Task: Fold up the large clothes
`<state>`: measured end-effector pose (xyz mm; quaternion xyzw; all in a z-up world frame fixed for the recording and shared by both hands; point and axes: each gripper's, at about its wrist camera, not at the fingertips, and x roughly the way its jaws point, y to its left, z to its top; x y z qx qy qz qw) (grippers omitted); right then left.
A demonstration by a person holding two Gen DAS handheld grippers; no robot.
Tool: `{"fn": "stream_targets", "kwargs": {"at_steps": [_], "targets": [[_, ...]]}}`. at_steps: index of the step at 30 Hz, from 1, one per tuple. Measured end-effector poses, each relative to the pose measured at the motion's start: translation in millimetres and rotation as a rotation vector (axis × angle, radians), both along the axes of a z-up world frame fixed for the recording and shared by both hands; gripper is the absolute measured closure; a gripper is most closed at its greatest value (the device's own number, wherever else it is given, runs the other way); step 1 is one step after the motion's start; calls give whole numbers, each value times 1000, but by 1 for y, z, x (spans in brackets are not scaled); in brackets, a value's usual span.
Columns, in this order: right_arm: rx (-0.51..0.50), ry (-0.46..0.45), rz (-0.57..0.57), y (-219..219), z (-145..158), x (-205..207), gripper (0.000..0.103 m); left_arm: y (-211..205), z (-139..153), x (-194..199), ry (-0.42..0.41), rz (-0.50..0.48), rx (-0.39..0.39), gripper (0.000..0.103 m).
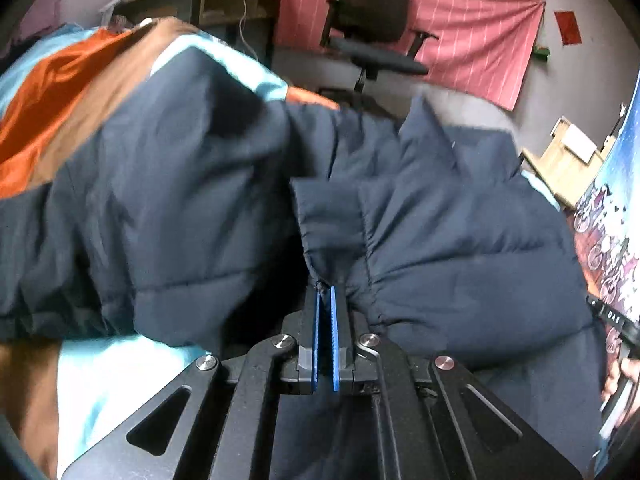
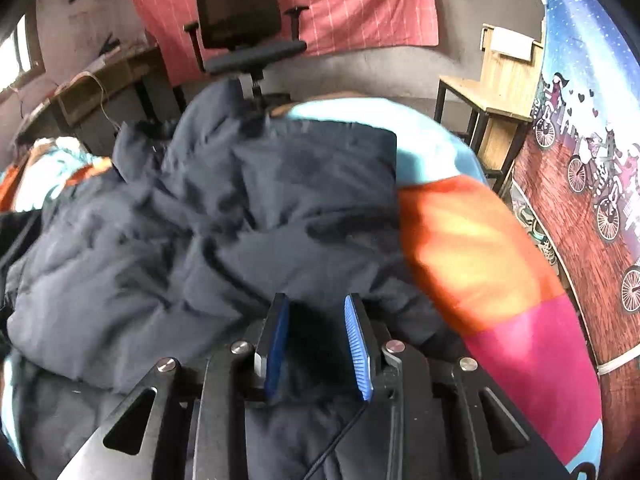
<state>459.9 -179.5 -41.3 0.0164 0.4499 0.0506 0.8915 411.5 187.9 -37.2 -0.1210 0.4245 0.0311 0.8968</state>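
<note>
The navy puffer jacket [image 1: 200, 200] lies rumpled over a striped bedspread [image 1: 52, 92] of orange, brown and pale blue, filling most of both wrist views, with an office chair [image 1: 372, 28] standing beyond it at twelve o'clock. To the left, the left claw [image 1: 325, 292] is pinched tight on a bunched corner of the jacket's hem or cuff; a nub of dark fabric sticks up between the blue pads, and the quilted cloth puckers toward the grip from one and eleven o'clock. To the right, the right claw [image 2: 316, 312] stands narrowed but not yet shut, its pads [image 2: 356, 336] apart with dark jacket cloth lying under and between them; whether they press on it I cannot tell, and they look clear of it. The jacket should handle as a soft, lofty, fairly light thing: the padding compresses under a pinch and springs back, and the smooth shell looks slippery, so a shallow bite may slide off. The stitched edges, such as hem, cuff and collar, are the sound places to take hold, since seams give the pads something firm. Bulk will resist a crisp fold, so the grips probably want to sit wide apart on matching edges, and trapped air may puff the layers open.
</note>
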Motion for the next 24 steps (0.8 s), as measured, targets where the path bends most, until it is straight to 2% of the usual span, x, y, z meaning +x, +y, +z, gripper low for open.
{"fn": "stream_targets", "kwargs": {"at_steps": [6, 9, 12, 14, 15, 16, 17, 18, 20, 22, 24], "targets": [[-87, 16, 62, 15, -25, 2, 75, -11, -15, 10, 45, -26, 76, 99], [-122, 6, 71, 19, -30, 2, 76, -10, -24, 10, 53, -15, 64, 98], [-165, -10, 73, 23, -28, -1, 76, -4, -15, 3, 15, 10, 27, 95], [-167, -26, 64, 20, -20, -4, 74, -1, -9, -7, 11, 40, 53, 92], [-169, -35, 50, 20, -14, -7, 69, 0, -4, -13, 9, 45, 64, 84], [-165, -43, 35, 20, -9, -8, 51, 2, 1, -20, 5, 49, 68, 72], [-139, -67, -6, 19, 0, -14, 24, 6, 5, -27, -3, 56, 63, 67], [-116, -83, -23, 20, 6, -16, 16, 11, 9, -36, -20, 63, 41, 65], [-39, -140, -21, 34, 24, -28, 15, 23, 19, -49, -45, 85, -12, 62], [-37, -155, 36, 59, 33, -30, 15, 41, 27, -63, -51, 157, -17, 30], [-39, -167, 128, 96, 42, -35, 15, 68, 32, -80, -75, 234, -61, 29]]}}
